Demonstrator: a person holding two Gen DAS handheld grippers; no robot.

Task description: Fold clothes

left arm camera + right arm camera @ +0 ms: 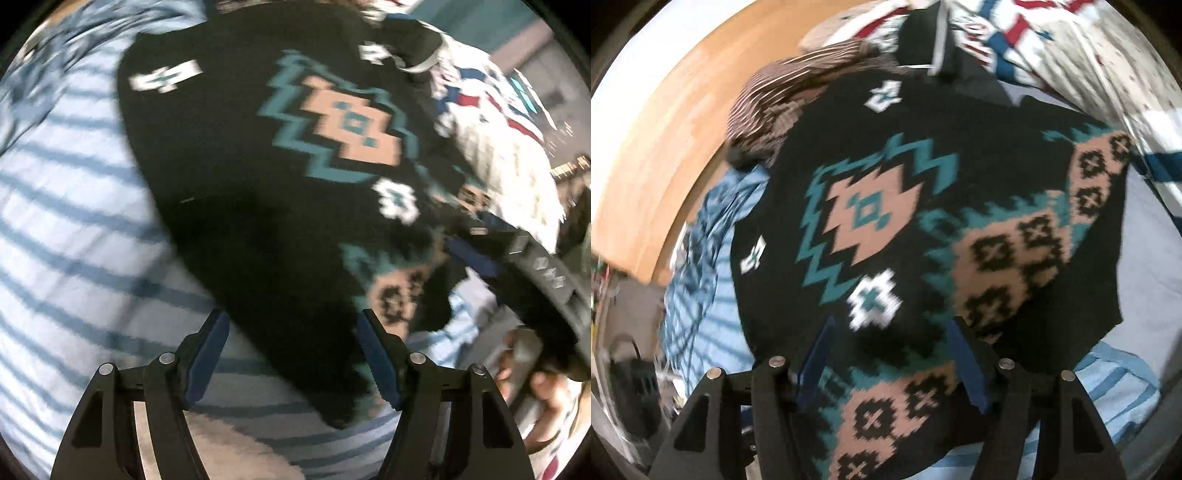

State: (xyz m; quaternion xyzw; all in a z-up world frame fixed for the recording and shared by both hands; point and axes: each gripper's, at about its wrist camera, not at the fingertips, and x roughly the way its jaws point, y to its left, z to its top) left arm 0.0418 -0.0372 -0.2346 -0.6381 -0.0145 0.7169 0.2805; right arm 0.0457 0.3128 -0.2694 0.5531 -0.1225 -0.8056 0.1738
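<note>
Matt knitted black sweater (905, 229), soft striped cotton sheet (74, 221), smooth wooden headboard (676, 147)

Both views smear with motion blur, and the black patterned sweater (295, 155) shows soft, doubled edges. Daylight is bright and even, washing the upper-left wall white in the right wrist view. Fisheye bending curves every edge, with dark vignette filling the corners.
</note>
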